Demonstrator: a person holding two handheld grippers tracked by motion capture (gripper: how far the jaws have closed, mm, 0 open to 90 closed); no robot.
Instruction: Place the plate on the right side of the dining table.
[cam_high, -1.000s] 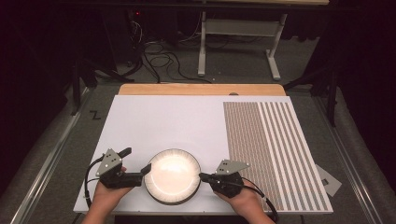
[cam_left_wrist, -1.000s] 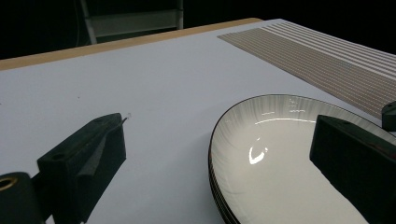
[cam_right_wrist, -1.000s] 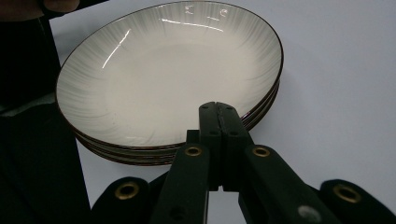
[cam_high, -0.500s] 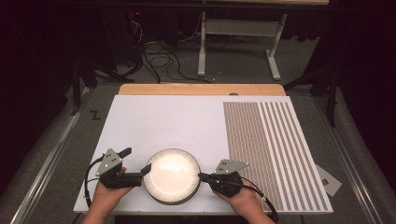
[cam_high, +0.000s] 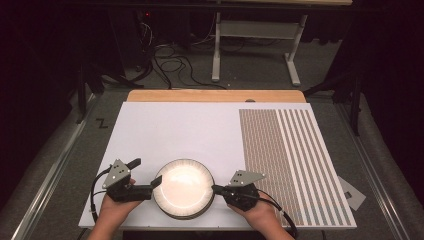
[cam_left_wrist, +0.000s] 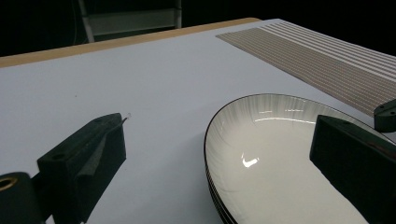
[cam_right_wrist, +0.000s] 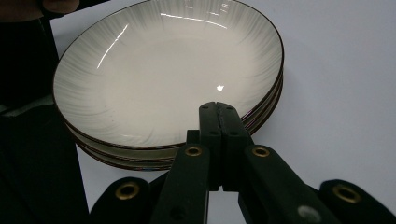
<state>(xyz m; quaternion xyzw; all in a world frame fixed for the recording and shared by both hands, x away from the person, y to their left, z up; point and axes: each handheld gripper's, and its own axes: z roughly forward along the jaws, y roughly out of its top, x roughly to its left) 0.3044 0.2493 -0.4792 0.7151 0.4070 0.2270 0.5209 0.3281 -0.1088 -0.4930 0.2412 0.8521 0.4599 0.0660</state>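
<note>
A stack of cream plates with dark rims (cam_high: 184, 187) sits near the front edge of the white board (cam_high: 175, 130). My left gripper (cam_high: 146, 173) is at the stack's left side and open: one jaw reaches over the top plate's rim, the other stands out over the board. In the left gripper view the plates (cam_left_wrist: 261, 163) lie between those wide-set jaws (cam_left_wrist: 219, 128), untouched by the pads. My right gripper (cam_high: 216, 188) is shut with nothing between its jaws, its tip at the stack's right rim. In the right gripper view its closed tip (cam_right_wrist: 218, 107) rests by the top plate (cam_right_wrist: 163, 70).
A brown striped mat (cam_high: 290, 160) covers the board's right part. A wooden strip (cam_high: 215, 96) runs along the far edge. Beyond are a metal stand (cam_high: 255, 45) and cables (cam_high: 170, 60) on the floor. A grey tag (cam_high: 352, 192) lies off the board's right edge.
</note>
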